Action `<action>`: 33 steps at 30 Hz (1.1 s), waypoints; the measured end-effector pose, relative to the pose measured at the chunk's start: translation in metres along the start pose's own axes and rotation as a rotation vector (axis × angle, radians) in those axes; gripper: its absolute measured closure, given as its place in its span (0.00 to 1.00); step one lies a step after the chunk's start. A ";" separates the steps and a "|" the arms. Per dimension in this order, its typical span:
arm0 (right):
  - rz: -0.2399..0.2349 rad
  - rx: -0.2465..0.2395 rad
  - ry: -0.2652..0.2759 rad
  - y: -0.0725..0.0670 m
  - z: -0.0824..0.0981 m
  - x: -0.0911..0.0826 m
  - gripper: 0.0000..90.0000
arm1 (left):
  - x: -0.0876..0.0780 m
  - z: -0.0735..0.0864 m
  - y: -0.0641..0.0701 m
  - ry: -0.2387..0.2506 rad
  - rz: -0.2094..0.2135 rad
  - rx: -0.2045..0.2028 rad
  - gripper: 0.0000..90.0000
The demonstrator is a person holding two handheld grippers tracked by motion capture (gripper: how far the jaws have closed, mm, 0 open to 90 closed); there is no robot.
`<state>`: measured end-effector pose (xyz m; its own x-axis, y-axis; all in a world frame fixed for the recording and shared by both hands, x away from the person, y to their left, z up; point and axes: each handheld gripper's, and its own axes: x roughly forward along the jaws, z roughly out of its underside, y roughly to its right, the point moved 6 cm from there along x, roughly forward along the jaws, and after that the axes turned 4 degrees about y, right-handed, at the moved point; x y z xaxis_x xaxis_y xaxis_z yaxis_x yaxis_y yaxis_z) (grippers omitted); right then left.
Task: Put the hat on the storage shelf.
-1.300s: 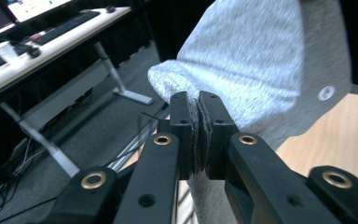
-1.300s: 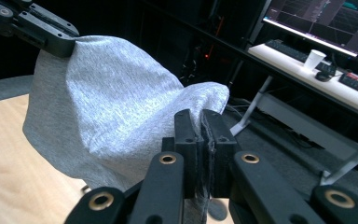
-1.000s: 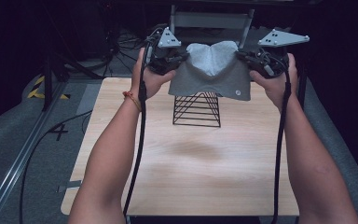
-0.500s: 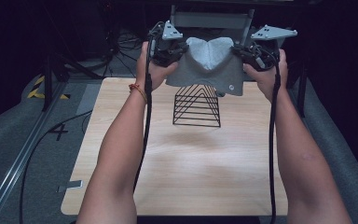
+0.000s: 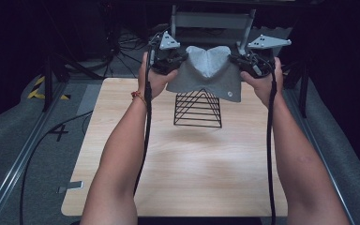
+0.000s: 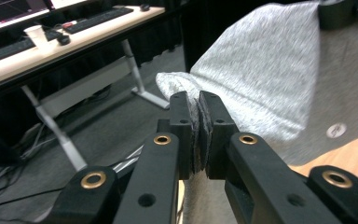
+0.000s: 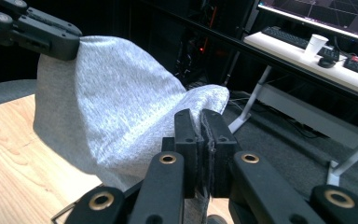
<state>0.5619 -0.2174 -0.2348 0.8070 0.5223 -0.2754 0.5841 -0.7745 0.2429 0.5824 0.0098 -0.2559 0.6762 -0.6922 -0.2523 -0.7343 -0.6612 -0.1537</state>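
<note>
1. The left gripper (image 5: pixel 180 61) and the right gripper (image 5: pixel 236 61) each pinch an edge of the grey knitted cloth (image 5: pixel 209 70).
2. The cloth hangs at upper centre of the frame, above the black wire rack (image 5: pixel 198 108) on the pale wooden table (image 5: pixel 192 164).

One grey cloth (image 5: pixel 208 70), one black wire rack (image 5: pixel 198 108), one wooden table (image 5: pixel 178 164), two grippers, maybe two keyboards behind.

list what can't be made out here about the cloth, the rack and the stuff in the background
- Top of the wire rack, high view: covered by the hanging grey cloth, so whether they touch is unclear.
- Small round tag on the cloth, left gripper view: too small to read.
- Screens behind the paper cup, right gripper view: cut off by the top edge.
- Cloth edge inside the left gripper and the right gripper: pinched out of sight.
</note>
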 end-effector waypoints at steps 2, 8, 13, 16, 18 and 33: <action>-0.001 0.006 0.000 0.000 0.001 -0.002 0.96 | -0.004 -0.001 0.002 0.008 0.010 0.003 0.95; -0.006 0.010 0.030 0.000 -0.005 -0.012 0.96 | -0.015 -0.010 0.006 0.030 0.027 0.030 0.95; -0.019 -0.008 0.040 -0.007 -0.009 -0.018 0.96 | -0.021 -0.007 0.015 0.026 0.045 0.038 0.94; -0.027 -0.023 0.038 -0.013 -0.006 -0.020 0.96 | -0.024 -0.004 0.017 0.022 0.047 0.051 0.94; -0.030 -0.023 0.030 -0.015 -0.005 -0.020 0.96 | -0.026 -0.003 0.018 0.028 0.056 0.042 0.95; -0.023 -0.052 0.040 -0.017 -0.005 -0.033 0.96 | -0.042 -0.004 0.023 0.067 0.098 0.027 0.95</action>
<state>0.5255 -0.2196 -0.2251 0.7953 0.5547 -0.2447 0.6058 -0.7427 0.2853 0.5373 0.0224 -0.2446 0.6032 -0.7713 -0.2028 -0.7976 -0.5823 -0.1576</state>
